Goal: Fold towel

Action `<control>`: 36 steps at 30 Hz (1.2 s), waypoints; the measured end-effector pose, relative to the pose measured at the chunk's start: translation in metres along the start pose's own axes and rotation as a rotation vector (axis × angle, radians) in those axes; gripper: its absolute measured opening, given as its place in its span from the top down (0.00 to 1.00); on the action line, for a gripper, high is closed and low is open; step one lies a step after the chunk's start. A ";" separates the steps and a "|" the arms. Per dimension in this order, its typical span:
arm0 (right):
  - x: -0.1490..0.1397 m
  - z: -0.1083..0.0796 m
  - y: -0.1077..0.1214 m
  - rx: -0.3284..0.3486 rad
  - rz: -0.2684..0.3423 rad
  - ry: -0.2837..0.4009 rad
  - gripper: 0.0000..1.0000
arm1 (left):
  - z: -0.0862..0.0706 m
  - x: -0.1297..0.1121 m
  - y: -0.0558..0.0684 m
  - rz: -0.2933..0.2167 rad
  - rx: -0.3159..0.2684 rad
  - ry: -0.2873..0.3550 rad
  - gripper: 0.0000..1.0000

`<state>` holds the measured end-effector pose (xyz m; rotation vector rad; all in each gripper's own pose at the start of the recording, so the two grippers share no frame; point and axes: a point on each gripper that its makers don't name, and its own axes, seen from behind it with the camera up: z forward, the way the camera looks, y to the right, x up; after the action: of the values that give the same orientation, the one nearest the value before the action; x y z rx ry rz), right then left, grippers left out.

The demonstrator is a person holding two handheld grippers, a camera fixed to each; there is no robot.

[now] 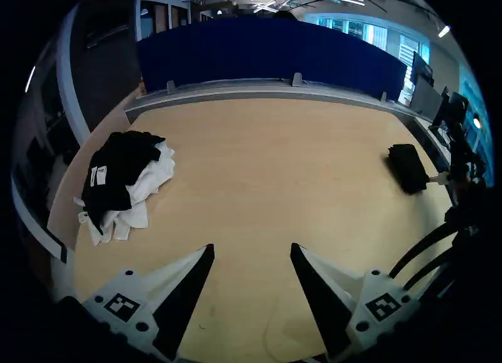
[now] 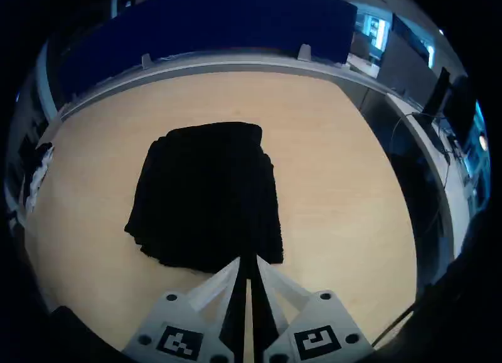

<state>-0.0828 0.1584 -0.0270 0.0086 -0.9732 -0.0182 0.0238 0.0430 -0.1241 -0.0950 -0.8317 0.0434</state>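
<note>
A black towel [image 2: 210, 193] lies folded into a thick rectangle on the wooden table [image 2: 339, 174]. My right gripper [image 2: 248, 262] is shut, its fingertips at the towel's near edge; I cannot tell if any cloth is pinched between them. In the left gripper view the same black towel [image 1: 406, 167] is at the far right, with the right gripper [image 1: 439, 178] at its edge. My left gripper [image 1: 251, 253] hovers open over bare table [image 1: 263, 174], nothing between its fingers. A heap of black and white towels [image 1: 125, 181] sits at the left.
A blue partition [image 1: 263, 55] and a grey rail [image 1: 263, 90] run along the table's far edge. Monitors and cables [image 1: 452, 124] stand off the right side. The table's right edge [image 2: 433, 193] drops to dark floor.
</note>
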 end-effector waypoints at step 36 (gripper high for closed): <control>0.023 -0.013 -0.044 0.073 -0.007 0.121 0.00 | -0.003 -0.001 0.003 0.003 -0.005 0.004 0.10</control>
<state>-0.0592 0.1143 -0.0162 0.0797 -0.8522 0.0111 0.0252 0.0461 -0.1269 -0.1009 -0.8279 0.0443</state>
